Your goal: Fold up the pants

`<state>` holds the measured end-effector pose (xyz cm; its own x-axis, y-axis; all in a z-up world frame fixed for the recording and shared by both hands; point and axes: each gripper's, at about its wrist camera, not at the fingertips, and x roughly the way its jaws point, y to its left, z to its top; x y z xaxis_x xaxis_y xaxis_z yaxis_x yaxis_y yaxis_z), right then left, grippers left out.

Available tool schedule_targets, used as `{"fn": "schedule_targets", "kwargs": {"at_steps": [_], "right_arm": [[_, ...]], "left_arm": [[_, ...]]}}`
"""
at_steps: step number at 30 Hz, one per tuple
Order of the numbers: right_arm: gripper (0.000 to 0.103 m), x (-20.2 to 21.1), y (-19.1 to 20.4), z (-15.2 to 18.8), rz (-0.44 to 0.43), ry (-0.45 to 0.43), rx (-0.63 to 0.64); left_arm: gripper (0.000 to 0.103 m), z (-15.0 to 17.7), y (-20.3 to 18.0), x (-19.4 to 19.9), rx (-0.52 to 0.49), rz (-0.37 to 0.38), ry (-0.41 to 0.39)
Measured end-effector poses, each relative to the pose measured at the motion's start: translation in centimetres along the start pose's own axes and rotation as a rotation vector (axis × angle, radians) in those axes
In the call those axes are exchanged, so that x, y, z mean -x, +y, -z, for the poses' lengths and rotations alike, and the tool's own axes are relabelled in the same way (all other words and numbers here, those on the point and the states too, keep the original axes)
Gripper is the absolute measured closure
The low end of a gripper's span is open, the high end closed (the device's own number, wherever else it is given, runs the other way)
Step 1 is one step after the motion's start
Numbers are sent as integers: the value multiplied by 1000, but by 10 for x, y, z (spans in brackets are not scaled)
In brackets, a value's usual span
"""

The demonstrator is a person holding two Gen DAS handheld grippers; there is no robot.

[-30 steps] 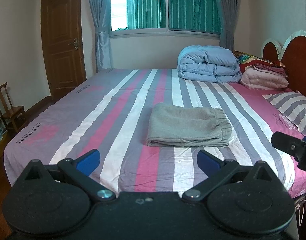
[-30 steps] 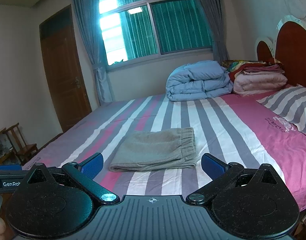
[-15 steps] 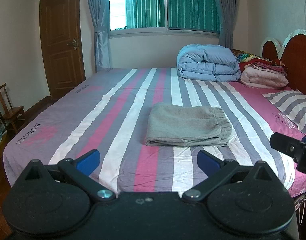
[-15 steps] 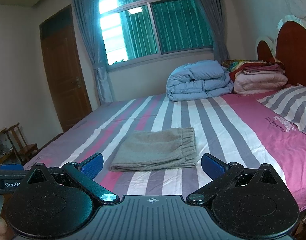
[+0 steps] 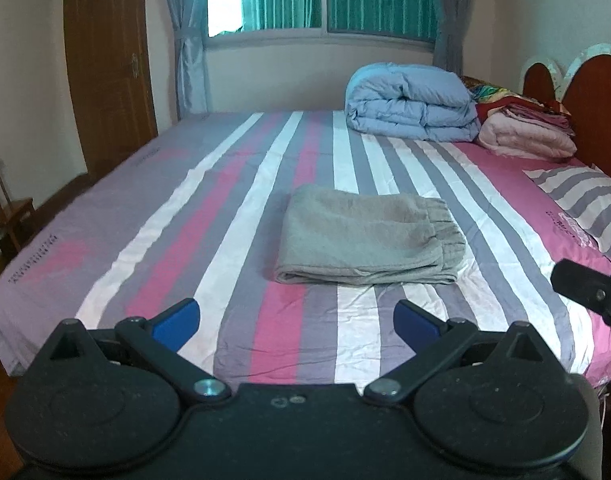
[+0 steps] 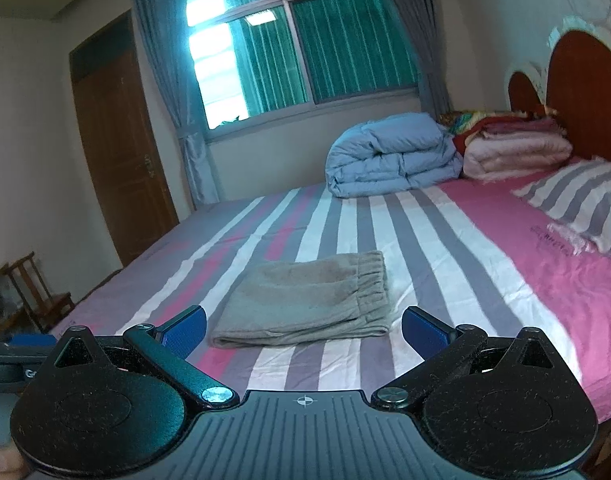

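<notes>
Folded grey pants (image 5: 365, 240) lie on striped bed (image 5: 225, 208), ahead of both claws; left claw (image 5: 296, 320) and right claw (image 6: 303, 330) released, empty.

Fuzzy grey cloth pants (image 5: 365, 236), smooth striped cotton sheet (image 5: 233, 208), matt black plastic gripper (image 5: 295, 322), glossy wooden headboard (image 6: 585, 92)

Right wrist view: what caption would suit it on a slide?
Gray pants lie folded on the striped bed, framed by the open right tool held clear of them.
</notes>
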<state>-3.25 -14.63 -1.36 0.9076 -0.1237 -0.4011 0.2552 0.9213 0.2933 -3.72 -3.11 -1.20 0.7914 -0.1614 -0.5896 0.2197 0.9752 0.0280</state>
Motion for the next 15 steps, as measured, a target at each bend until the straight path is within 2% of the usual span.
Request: {"fn": "schedule_targets", "kwargs": {"at_steps": [6,15], "right_arm": [[0,-24,-7,-5,-7,40,-3],[0,-55,-21,-11,7,75,-47]], "left_arm": [[6,-9,-1,-23,7,-16,22],[14,-28,-11,-56,7,48,26]]}}
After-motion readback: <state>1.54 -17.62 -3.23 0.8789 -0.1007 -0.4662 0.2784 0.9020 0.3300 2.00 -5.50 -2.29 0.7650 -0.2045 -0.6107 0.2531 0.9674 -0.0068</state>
